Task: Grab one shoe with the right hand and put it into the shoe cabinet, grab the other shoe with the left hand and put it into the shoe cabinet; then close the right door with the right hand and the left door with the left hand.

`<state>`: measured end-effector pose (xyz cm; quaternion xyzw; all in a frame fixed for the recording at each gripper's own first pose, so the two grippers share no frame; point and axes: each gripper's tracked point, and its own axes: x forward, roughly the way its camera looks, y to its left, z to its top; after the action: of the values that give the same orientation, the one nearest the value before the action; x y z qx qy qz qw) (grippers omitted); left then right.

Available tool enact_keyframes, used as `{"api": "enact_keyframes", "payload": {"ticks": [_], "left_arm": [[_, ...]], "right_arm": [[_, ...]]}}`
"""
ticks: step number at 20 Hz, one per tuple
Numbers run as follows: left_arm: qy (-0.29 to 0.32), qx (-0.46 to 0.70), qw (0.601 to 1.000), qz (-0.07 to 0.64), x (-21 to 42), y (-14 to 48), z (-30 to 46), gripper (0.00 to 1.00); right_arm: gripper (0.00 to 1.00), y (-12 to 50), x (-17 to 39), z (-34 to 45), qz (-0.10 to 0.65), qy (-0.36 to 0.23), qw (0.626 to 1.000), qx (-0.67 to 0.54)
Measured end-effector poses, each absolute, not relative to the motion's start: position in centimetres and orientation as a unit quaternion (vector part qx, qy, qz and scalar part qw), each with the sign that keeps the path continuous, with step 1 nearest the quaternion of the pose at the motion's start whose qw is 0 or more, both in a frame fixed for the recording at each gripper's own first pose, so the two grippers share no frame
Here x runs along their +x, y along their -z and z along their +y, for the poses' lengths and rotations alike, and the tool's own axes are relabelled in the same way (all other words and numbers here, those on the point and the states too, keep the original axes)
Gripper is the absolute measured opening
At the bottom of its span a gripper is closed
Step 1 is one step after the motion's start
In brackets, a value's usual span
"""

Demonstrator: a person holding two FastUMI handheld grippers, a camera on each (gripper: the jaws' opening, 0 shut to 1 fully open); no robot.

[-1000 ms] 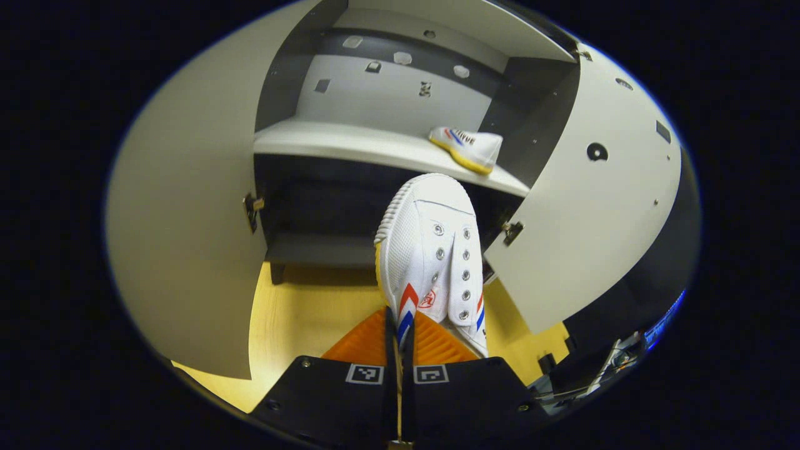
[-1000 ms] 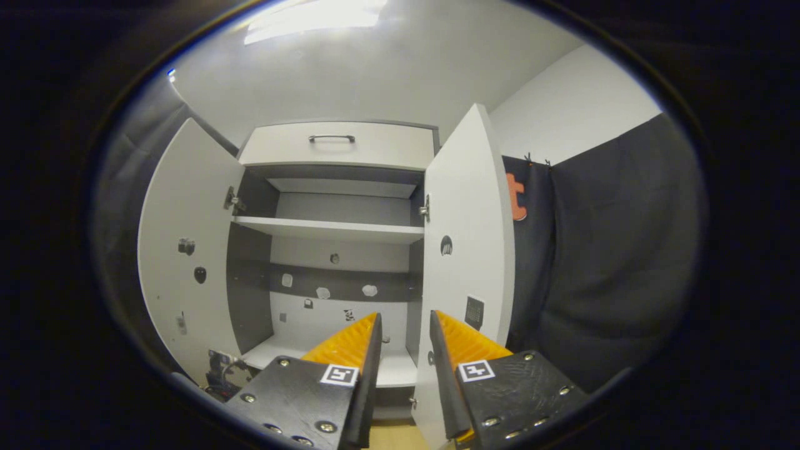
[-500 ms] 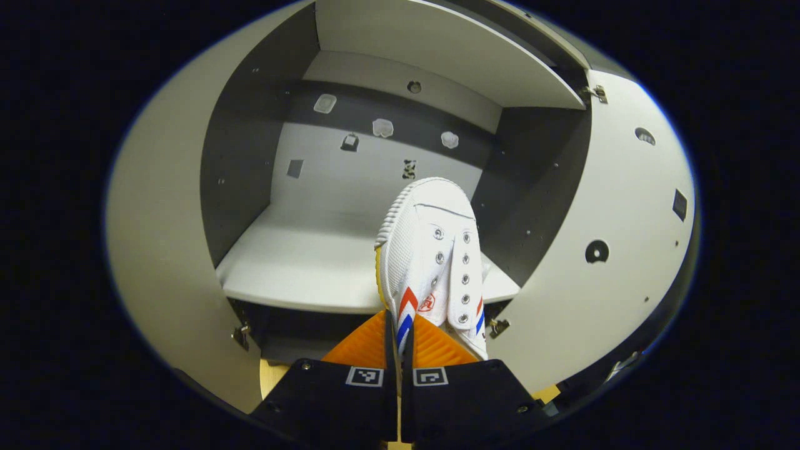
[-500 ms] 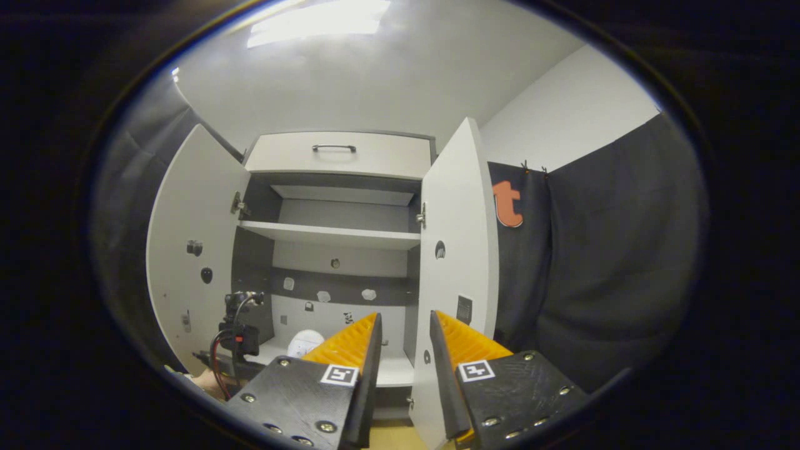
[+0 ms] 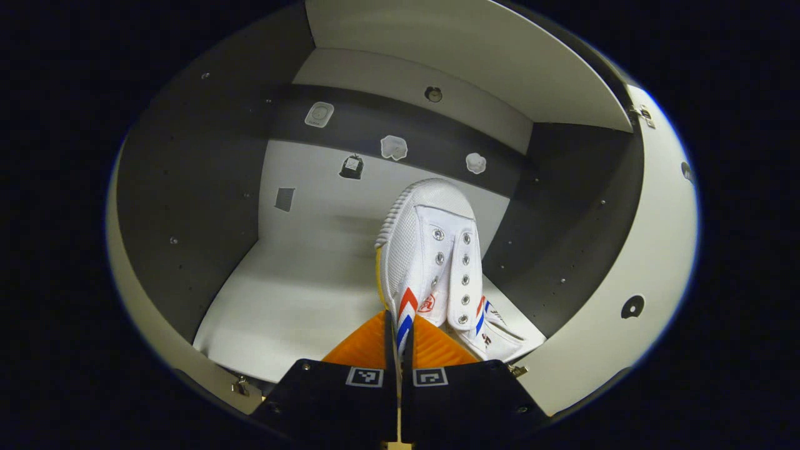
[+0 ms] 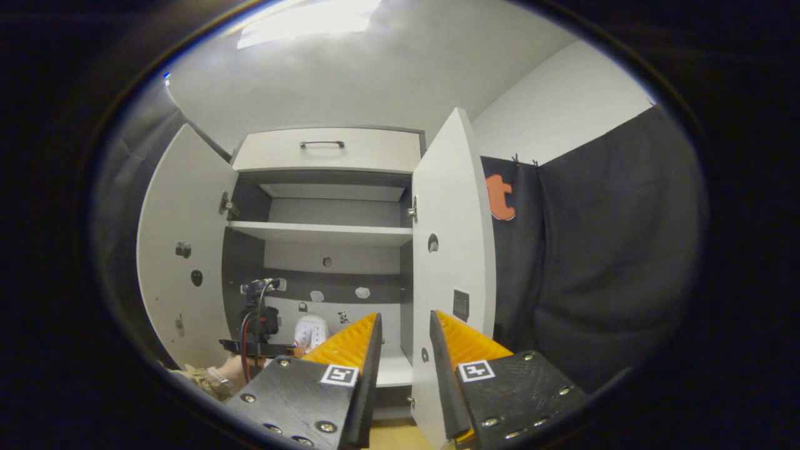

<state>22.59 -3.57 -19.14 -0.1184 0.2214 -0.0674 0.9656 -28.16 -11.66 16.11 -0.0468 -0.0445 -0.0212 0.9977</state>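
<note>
Left gripper (image 5: pixel 400 325): I have it clamped on the shoe (image 5: pixel 431 250), held above the shelf (image 5: pixel 281 312). Other shoe (image 5: pixel 500 334): just right, on the shelf. I should lower level, beside it. Right gripper (image 6: pixel 403 350): parted, holding nothing, facing the right door (image 6: pixel 453 250).

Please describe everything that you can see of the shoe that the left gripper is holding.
The shoe is a white canvas sneaker with metal eyelets, no laces, red and blue stripes on its sides and a ribbed rubber toe. The left gripper has its jaws shut on the heel end, so the toe points into the cabinet above the lower shelf. Another shoe lies just beside it on the right.
</note>
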Motion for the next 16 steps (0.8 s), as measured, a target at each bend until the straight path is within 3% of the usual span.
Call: {"api": "enact_keyframes", "payload": {"ticks": [1, 2, 4, 8, 9, 16], "left_arm": [[0.066, -0.123, 0.963, 0.229, 23.0, 19.5, -3.6, 0.03], [0.065, -0.123, 0.962, 0.235, 23.5, 20.0, -3.5, 0.03], [0.06, -0.108, 0.961, 0.246, 24.3, 21.0, -3.2, 0.0], [0.053, -0.089, 0.958, 0.268, 25.4, 23.0, -2.9, 0.06], [0.052, -0.086, 0.957, 0.273, 25.6, 23.4, -2.9, 0.02], [0.04, -0.063, 0.954, 0.29, 26.2, 24.8, -2.6, 0.03]], "right_arm": [[0.44, -15.9, -27.9, -11.7, -0.042, 0.022, 0.998, -0.049], [0.34, -15.8, -27.8, -11.7, -0.041, 0.024, 0.998, -0.052], [0.34, -15.6, -27.4, -11.6, -0.04, 0.022, 0.998, -0.053], [0.34, -15.1, -26.9, -11.4, -0.035, 0.015, 0.998, -0.051], [0.34, -15.0, -26.8, -11.5, -0.033, 0.013, 0.998, -0.05], [0.34, -15.2, -27.5, -12.3, -0.035, 0.014, 0.998, -0.055]]}}
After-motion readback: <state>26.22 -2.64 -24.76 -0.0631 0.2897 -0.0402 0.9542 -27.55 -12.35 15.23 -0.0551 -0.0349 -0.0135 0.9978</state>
